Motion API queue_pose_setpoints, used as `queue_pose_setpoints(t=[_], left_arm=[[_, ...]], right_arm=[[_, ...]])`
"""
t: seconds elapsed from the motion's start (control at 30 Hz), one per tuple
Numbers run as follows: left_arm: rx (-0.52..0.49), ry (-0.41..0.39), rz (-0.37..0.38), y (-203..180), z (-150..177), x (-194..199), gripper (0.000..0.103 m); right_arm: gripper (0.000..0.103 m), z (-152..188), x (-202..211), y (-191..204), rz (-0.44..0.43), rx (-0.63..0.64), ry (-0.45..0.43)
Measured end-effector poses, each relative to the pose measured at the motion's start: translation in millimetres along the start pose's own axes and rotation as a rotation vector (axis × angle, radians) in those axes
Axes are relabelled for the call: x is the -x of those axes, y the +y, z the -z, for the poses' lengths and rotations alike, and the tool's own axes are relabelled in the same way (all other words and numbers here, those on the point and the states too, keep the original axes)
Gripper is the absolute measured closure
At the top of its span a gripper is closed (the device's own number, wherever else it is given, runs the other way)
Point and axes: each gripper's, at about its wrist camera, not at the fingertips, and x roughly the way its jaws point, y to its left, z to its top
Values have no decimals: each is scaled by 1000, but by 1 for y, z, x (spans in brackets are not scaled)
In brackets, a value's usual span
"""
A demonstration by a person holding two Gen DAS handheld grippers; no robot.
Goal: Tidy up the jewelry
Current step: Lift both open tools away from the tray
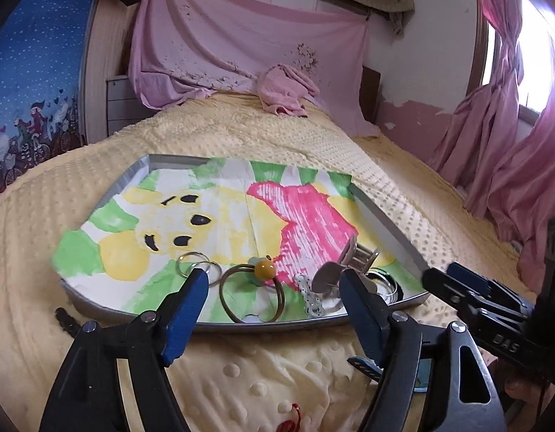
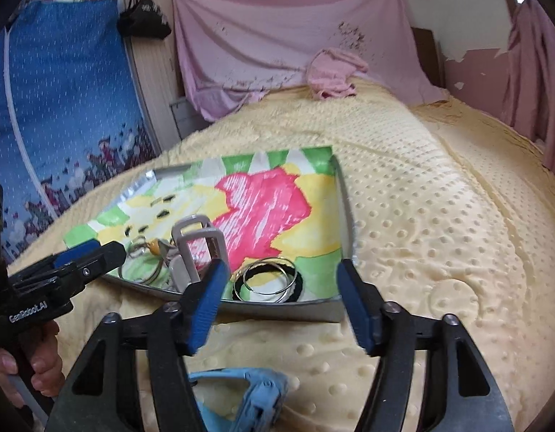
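A metal tray (image 1: 385, 216) lined with a painted paper sits on the bed. Near its front edge lie silver rings (image 1: 194, 264), a brass hair tie with a yellow bead (image 1: 265, 269), a white clip (image 1: 313, 297), a grey claw clip (image 1: 353, 262) and bangles (image 1: 383, 282). My left gripper (image 1: 274, 280) is open and empty above the hair tie. My right gripper (image 2: 283, 273) is open and empty over the bangles (image 2: 268, 282); the claw clip (image 2: 194, 248) stands left of it. A blue clip (image 2: 256, 399) lies on the blanket below the right gripper.
A yellow dotted blanket (image 1: 241, 129) covers the bed. A crumpled pink cloth (image 1: 284, 88) lies at the far end. Pink curtains (image 1: 493, 136) hang at the right, a blue fabric wardrobe (image 1: 32, 72) stands left. A red ornament (image 1: 292, 419) lies on the blanket near me.
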Motion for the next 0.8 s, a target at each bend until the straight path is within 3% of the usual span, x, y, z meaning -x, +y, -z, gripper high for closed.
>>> queue_pose_setpoints(t=[0.03, 0.13, 0.23, 0.5, 0.8], left_arm=[[-2, -8, -4, 1, 0, 4, 24], [-7, -37, -22, 2, -1, 17, 17], [-1, -63, -28, 5, 0, 30, 13], [-10, -115, -67, 14, 15, 69, 7], [11, -142, -91, 30, 42, 106, 6]], right_arm=[[29, 0, 7, -1, -2, -6, -22], [25, 0, 27, 0, -2, -8, -77], [11, 2, 46, 3, 0, -6, -122], [10, 19, 89, 12, 10, -13, -174], [10, 47, 121, 21, 19, -22, -189]])
